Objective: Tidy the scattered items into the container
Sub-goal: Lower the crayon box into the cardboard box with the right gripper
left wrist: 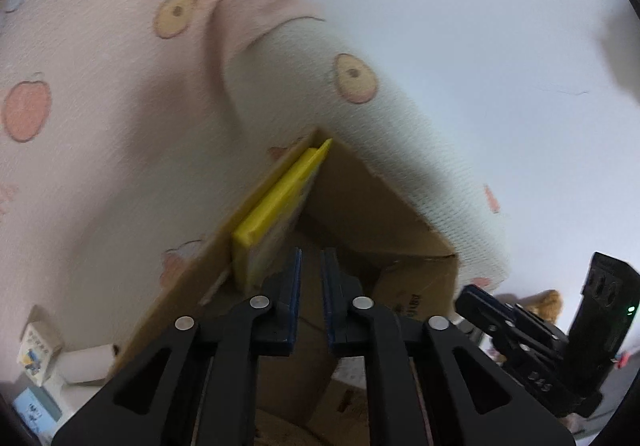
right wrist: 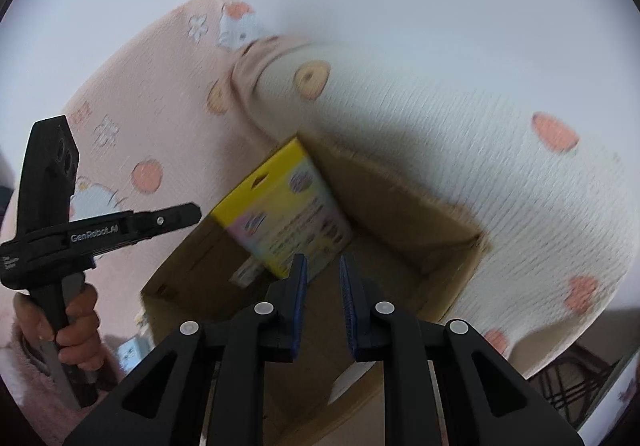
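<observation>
A brown cardboard box stands open against a pink patterned bed; it also shows in the right wrist view. A yellow packaged item stands upright inside it against the left wall, with its printed face in the right wrist view. My left gripper hangs over the box opening, jaws slightly apart and empty. My right gripper is also over the box, open and empty. The left gripper's body shows at the left of the right wrist view, and the right gripper's body at the right of the left wrist view.
A pink and white fruit-patterned blanket covers the bed behind the box, also in the right wrist view. Small boxes and packets lie on the floor at lower left. A white wall is behind.
</observation>
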`<state>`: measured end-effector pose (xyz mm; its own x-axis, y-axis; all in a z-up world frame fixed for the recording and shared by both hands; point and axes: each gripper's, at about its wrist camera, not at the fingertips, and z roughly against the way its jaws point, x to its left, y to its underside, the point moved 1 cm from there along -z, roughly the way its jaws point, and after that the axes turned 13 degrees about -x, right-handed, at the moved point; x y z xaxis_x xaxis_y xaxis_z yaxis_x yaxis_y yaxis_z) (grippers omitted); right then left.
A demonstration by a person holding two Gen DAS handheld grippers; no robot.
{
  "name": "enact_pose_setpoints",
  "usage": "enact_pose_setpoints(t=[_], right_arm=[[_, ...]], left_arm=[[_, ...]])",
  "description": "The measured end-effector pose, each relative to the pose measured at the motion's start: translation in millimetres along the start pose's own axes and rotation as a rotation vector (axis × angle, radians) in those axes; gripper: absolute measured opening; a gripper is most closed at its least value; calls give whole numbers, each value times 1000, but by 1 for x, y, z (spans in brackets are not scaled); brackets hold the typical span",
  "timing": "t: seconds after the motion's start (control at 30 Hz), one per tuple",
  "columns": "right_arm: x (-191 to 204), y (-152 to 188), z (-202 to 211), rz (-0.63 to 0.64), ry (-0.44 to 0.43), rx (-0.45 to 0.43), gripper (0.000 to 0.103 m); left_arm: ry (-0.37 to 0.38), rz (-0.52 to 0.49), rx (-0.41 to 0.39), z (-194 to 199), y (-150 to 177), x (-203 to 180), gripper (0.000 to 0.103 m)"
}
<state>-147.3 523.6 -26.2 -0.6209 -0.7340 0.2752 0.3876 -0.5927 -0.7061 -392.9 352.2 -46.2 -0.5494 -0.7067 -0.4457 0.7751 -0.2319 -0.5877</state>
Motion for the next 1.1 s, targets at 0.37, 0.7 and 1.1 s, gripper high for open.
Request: enact_pose_setpoints(t=[0.37,0.7,1.1], right_arm=[[8,10,-24,-44,-93,87,15],[-8,-2,-70,-149,-163,161,17],[16,-40,-94,-163,-279,141,16]], left_arm=[[-97,13,-38,-19,-11,18,33],[-120,45,1,-60,-23,27,18],[-30,35,47,-63,7,-2,6]])
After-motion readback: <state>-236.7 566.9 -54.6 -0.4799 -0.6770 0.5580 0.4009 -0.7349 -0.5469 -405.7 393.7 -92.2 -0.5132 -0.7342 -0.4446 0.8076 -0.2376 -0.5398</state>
